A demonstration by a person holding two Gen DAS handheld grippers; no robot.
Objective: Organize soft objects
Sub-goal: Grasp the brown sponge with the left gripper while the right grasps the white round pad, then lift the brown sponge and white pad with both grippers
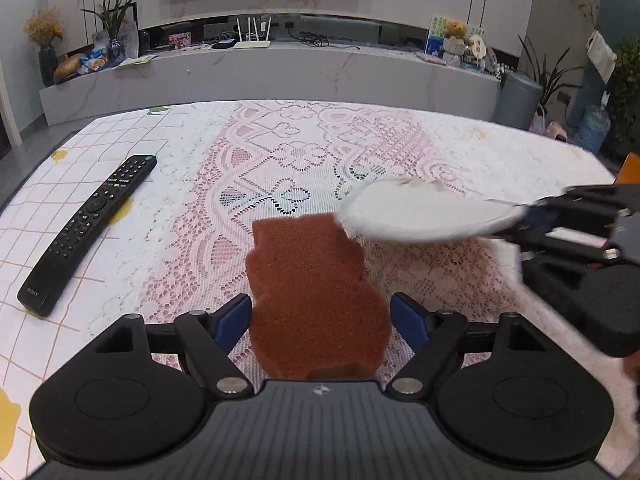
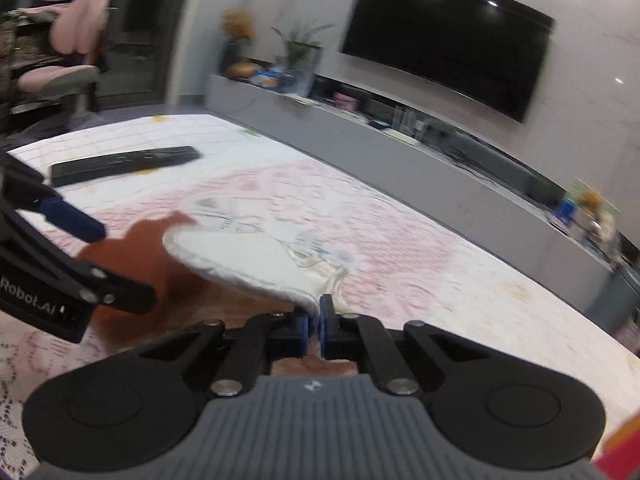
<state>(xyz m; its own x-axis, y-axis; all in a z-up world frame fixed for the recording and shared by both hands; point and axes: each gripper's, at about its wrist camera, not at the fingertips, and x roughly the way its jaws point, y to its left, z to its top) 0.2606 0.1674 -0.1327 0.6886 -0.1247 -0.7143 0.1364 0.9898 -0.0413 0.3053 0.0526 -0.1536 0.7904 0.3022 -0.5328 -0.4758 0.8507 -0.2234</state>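
A brown cat-shaped sponge lies on the lace tablecloth, between the blue fingers of my open left gripper. My right gripper is shut on the edge of a round white pad and holds it above the cloth, over the sponge's far end. In the left wrist view the white pad hangs at the right, held by the right gripper. The sponge also shows in the right wrist view, partly under the pad.
A black Sony remote lies on the checked cloth at the left; it shows in the right wrist view too. A grey TV bench with plants and a router stands beyond the table's far edge.
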